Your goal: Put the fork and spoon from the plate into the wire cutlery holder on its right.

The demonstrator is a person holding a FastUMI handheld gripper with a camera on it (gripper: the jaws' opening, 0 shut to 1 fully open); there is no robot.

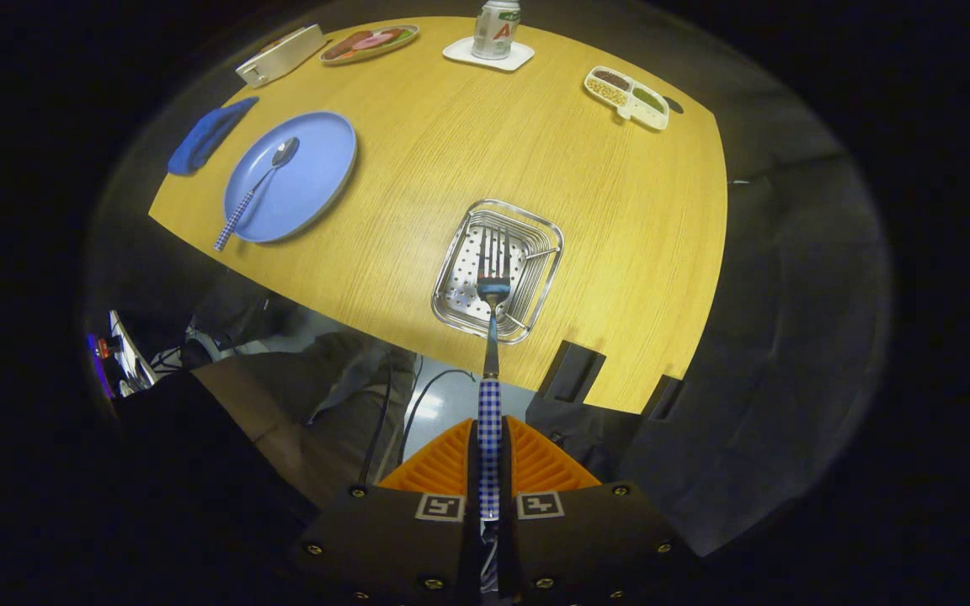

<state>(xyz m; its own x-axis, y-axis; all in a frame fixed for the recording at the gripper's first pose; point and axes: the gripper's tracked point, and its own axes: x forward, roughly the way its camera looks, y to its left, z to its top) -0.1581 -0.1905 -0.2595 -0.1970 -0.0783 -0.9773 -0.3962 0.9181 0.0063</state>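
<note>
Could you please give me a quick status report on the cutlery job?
Gripper shut on fork, tines over wire cutlery holder. Spoon lying on blue plate. Nothing blocking the holder.

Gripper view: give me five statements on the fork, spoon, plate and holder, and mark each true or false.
1. The gripper is shut on the fork by its checked handle. True.
2. The spoon lies in the wire cutlery holder. False: it lies on the blue plate.
3. The fork's tines point over the holder. True.
4. The plate carries both fork and spoon. False: just the spoon.
5. The drink can stands on the plate. False: it stands on a white coaster.
</note>
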